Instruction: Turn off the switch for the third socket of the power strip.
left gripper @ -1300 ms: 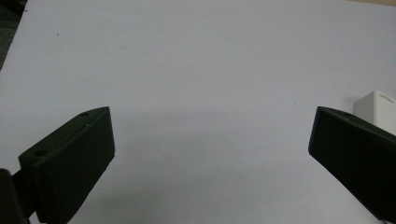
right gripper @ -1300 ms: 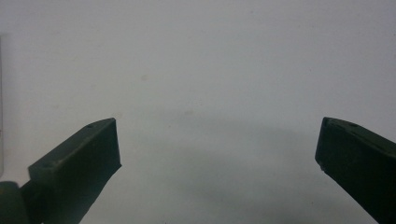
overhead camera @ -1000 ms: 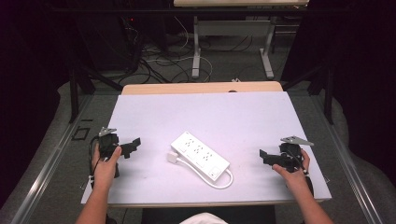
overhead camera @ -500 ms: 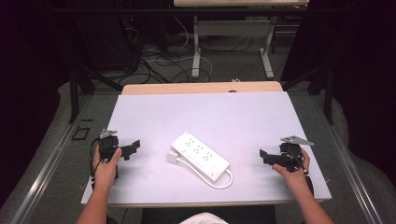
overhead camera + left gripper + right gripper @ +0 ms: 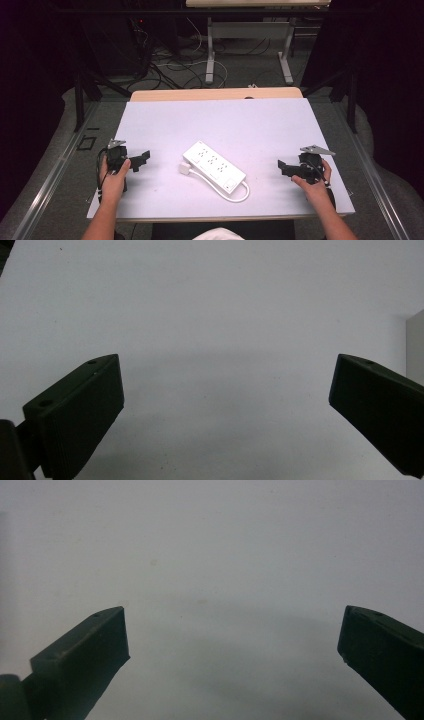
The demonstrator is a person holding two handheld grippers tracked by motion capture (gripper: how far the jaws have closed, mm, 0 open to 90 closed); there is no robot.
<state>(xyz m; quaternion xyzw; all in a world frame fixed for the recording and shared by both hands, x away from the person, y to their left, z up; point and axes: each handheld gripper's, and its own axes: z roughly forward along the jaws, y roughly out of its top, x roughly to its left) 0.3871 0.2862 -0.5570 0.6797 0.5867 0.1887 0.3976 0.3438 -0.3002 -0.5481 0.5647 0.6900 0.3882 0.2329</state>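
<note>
On my white table [image 5: 165, 122] lay one white rectangular plastic power strip [image 5: 214, 164], with one white cord [image 5: 239, 193] and one white plug [image 5: 183, 169].

In the high view, light is falling from above onto the pale table [image 5: 220, 120], leaving it the brightest area at the centre of the frame, while the left, right and upper edges are sinking into near-black. The white power strip [image 5: 214, 165] is casting only a thin, soft shadow along its lower edge, and the picture is looking slightly soft and grainy. In the left gripper view the surface is reading bright and even across the upper frame, dimming toward the bottom, where a broad faint shadow is lying between the dark claw blocks. The right gripper view is looking greyer and hazier, with a soft shadow band across the lower middle.
</note>
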